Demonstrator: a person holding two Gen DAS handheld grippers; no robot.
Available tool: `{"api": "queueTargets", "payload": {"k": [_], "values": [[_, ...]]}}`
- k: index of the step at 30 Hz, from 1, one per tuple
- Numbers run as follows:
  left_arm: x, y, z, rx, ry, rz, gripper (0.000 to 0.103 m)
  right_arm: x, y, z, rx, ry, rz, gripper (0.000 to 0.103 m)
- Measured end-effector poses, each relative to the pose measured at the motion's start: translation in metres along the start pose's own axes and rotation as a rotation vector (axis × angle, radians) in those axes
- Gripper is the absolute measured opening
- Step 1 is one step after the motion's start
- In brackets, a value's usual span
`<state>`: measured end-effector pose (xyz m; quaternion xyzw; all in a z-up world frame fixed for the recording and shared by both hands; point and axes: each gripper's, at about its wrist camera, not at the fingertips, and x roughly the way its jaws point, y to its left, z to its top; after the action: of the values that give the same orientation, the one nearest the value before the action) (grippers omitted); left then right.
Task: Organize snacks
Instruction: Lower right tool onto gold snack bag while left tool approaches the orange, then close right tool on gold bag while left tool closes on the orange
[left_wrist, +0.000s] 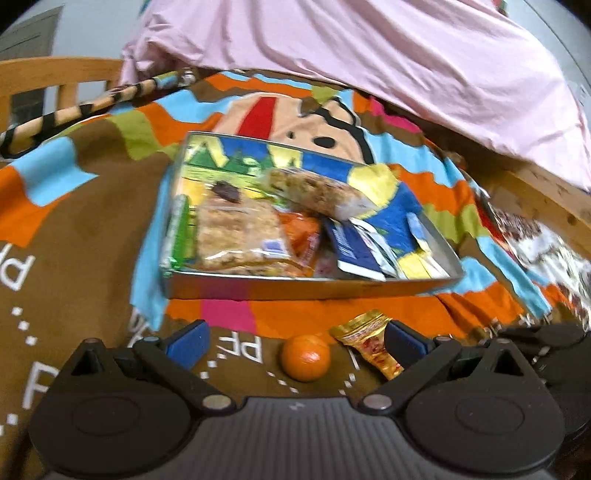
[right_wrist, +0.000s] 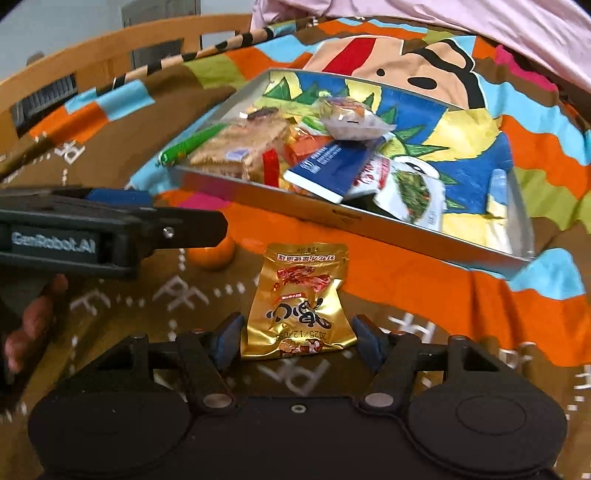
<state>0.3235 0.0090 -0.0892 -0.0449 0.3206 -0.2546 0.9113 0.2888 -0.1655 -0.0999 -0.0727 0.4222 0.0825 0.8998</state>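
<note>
1. Both views are smeared by motion, so most print on the wrappers is unreadable, and the packets in the tray (right_wrist: 424, 236) overlap each other (a green bar (right_wrist: 188, 147), a clear-wrapped cracker block (left_wrist: 236, 236), a blue packet (right_wrist: 328, 166) and a white pouch with greens printed on it (right_wrist: 413, 192) can be told apart).
2. The left tool's body (right_wrist: 110, 232) hides most of the orange fruit (left_wrist: 305, 357) in the right wrist view; only its lower curve shows there.
3. At the right edge of the left wrist view a brown-and-white printed bag (left_wrist: 546, 251) is cut off by the frame.
4. A pink cloth (left_wrist: 388, 55) covers the far end of the bed.
5. Left tool (left_wrist: 295, 338): jaws wide apart, nothing between the pads, tilted down over the patterned blanket (left_wrist: 74, 229). The fruit lies on the blanket between the fingers, touching neither. A hand (right_wrist: 33, 321) grips its handle, partly blurred.
6. Right tool (right_wrist: 297, 343): angled steeply down, blue pads standing on either side of the gold snack pouch (right_wrist: 299, 299). The left pad looks to meet the pouch's edge; whether the right one presses I cannot tell.
7. The gold pouch lies on the blanket, just in front of the tray's near wall and beside the fruit.
</note>
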Motion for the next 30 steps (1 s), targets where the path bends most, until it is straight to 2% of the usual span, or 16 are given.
{"api": "queueTargets", "payload": {"k": [3, 10, 12, 14, 17, 23, 26, 30], "values": [[0.005, -0.007, -0.002, 0.051, 0.017, -0.012, 0.101, -0.003, -0.002, -0.003, -0.026, 0.015, -0.061, 0.068], [0.018, -0.009, -0.005, 0.079, 0.064, 0.012, 0.087, 0.005, -0.001, 0.0, -0.057, -0.017, -0.086, 0.07], [0.019, -0.009, -0.005, 0.081, 0.063, 0.011, 0.082, 0.007, 0.0, 0.001, -0.063, -0.034, -0.088, 0.073], [0.021, -0.01, -0.005, 0.086, 0.069, 0.009, 0.071, 0.011, -0.001, 0.002, -0.05, -0.044, -0.086, 0.074], [0.022, -0.012, -0.007, 0.103, 0.079, 0.007, 0.06, 0.016, -0.005, 0.003, -0.013, -0.051, -0.076, 0.074], [0.026, -0.014, -0.007, 0.109, 0.096, 0.014, 0.05, 0.021, -0.011, 0.003, 0.038, -0.057, -0.065, 0.076], [0.027, -0.013, -0.008, 0.107, 0.104, 0.025, 0.046, 0.021, -0.008, 0.002, 0.03, -0.068, -0.066, 0.071], [0.027, -0.015, -0.008, 0.113, 0.111, 0.036, 0.038, 0.02, -0.006, 0.002, 0.025, -0.071, -0.048, 0.058]]}}
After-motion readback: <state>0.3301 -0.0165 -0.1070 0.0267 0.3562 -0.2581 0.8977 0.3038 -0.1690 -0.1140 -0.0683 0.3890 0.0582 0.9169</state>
